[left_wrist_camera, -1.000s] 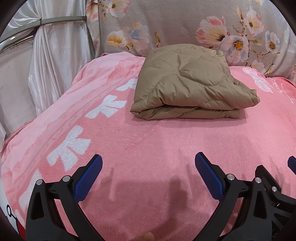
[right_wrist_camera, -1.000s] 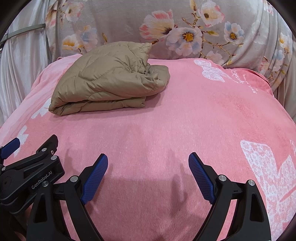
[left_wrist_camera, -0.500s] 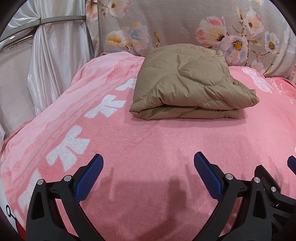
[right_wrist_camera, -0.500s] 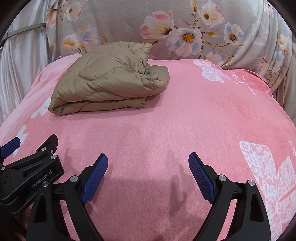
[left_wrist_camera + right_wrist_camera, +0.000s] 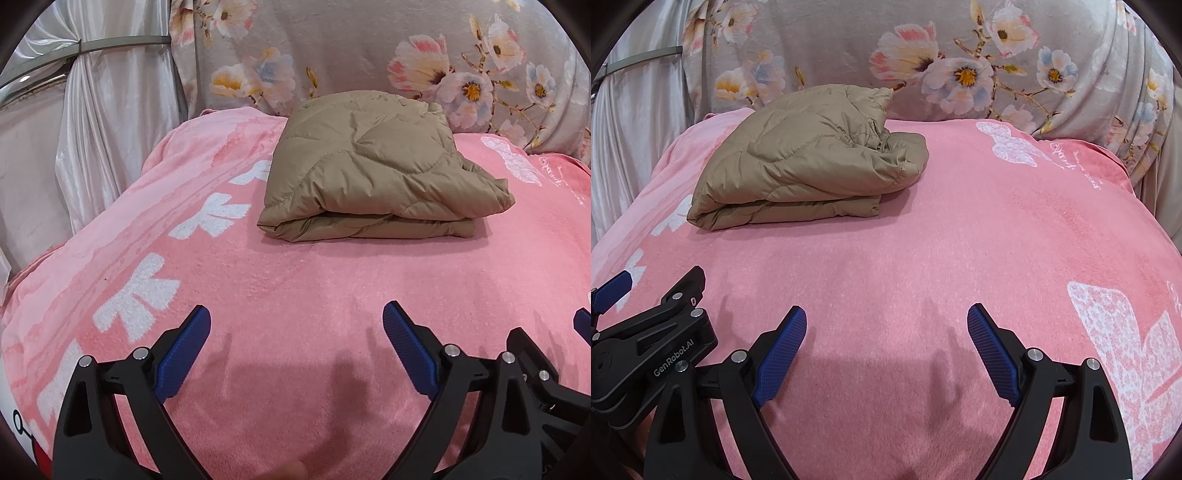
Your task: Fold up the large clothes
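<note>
Well back on the pink fleece blanket with white bow prints (image 5: pixel 295 280), the tan quilted puffer jacket (image 5: pixel 373 166) lies folded into a thick rectangular bundle, its stacked layers facing the cameras and a rumpled sleeve or hood end bulging at its right side; which it is cannot be made out. Its far edge sits near the grey floral fabric backdrop (image 5: pixel 351 48), though whether they touch is hidden behind the bundle. Low in its own view, the left gripper (image 5: pixel 297 321) is spread wide and holds nothing, its blue ribbed pads (image 5: pixel 184 350) above bare blanket, well apart from the jacket. Likewise the right gripper (image 5: pixel 886 317) is splayed and empty, with only part of the left tool's black body showing at its lower left edge. White satin curtains (image 5: pixel 96 122) hang at the left, partly cut off by the fisheye rim. The blanket's lettering at the far right is too warped to read.
</note>
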The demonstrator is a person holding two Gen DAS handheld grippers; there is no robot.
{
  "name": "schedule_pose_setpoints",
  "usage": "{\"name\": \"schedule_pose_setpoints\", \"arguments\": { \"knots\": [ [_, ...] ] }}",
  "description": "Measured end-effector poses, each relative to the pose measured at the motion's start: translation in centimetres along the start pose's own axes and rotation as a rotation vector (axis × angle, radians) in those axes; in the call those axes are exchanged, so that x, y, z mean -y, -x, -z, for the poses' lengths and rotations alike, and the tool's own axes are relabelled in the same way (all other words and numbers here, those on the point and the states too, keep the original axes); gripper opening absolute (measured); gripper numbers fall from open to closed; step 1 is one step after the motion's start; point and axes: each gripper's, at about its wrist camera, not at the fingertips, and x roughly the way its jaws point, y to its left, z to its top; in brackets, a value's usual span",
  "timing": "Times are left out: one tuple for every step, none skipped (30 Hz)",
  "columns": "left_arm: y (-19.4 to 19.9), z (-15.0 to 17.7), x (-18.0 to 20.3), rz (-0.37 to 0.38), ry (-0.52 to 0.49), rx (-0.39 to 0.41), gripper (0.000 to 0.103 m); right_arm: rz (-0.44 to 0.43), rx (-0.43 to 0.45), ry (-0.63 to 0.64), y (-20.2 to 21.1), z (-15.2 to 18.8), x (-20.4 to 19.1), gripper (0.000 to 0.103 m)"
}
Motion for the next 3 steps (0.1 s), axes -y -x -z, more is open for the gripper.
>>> {"name": "schedule_pose_setpoints", "arguments": {
  "knots": [
    [-0.02,0.00,0.00,0.002,0.001,-0.001,0.092,0.001,0.000,0.001,-0.01,-0.03,0.03,0.087],
    [-0.01,0.01,0.01,0.001,0.002,-0.001,0.092,0.000,0.000,0.001,0.00,0.04,-0.05,0.087],
    [0.03,0.04,0.07,0.001,0.001,-0.001,0.092,0.001,0.000,0.000,-0.01,0.00,0.03,0.087]
  ]
}}
